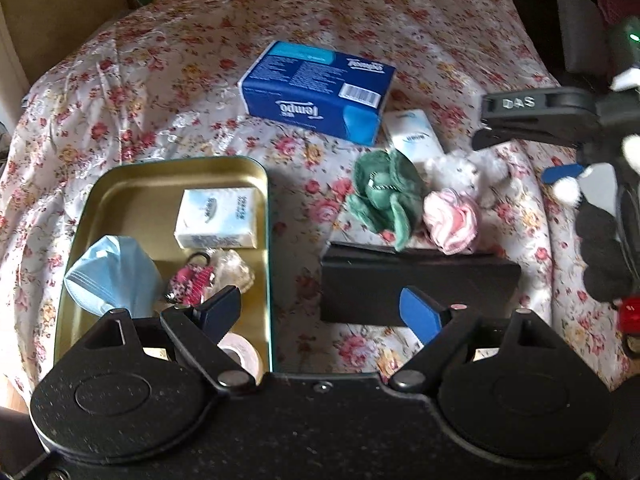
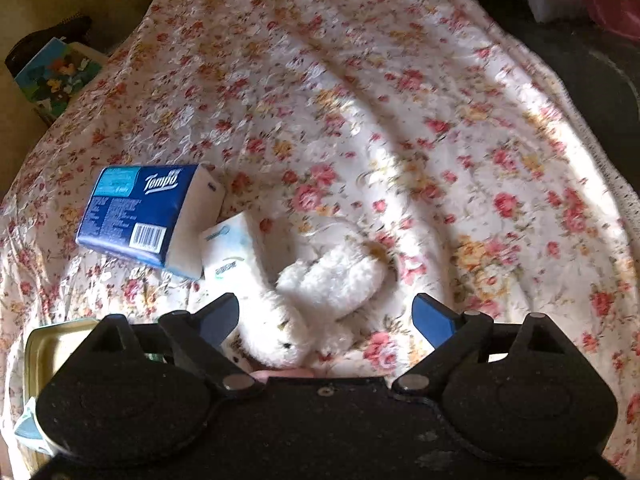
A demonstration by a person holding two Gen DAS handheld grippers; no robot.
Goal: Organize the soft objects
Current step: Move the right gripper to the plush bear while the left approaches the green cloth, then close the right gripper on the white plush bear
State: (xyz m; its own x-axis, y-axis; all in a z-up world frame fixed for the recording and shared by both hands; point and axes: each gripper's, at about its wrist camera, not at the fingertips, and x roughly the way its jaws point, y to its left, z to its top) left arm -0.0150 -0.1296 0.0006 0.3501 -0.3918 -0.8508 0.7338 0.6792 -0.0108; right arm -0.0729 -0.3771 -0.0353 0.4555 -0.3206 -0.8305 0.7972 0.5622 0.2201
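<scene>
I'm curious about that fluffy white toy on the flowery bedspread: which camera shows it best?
The right wrist view: the white plush toy lies large and close, unobstructed, just ahead of the open right gripper. The left wrist view shows the toy small and far off, beside a green plush and a pink one.

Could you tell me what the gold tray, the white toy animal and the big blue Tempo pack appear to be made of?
Gold tray: likely thin metal, satin gold; it has a rolled rim and soft sheen. White toy animal: plush fabric, fluffy pile, matte. Blue Tempo pack: probably printed plastic film over tissues; glossy, with slightly soft edges.
</scene>
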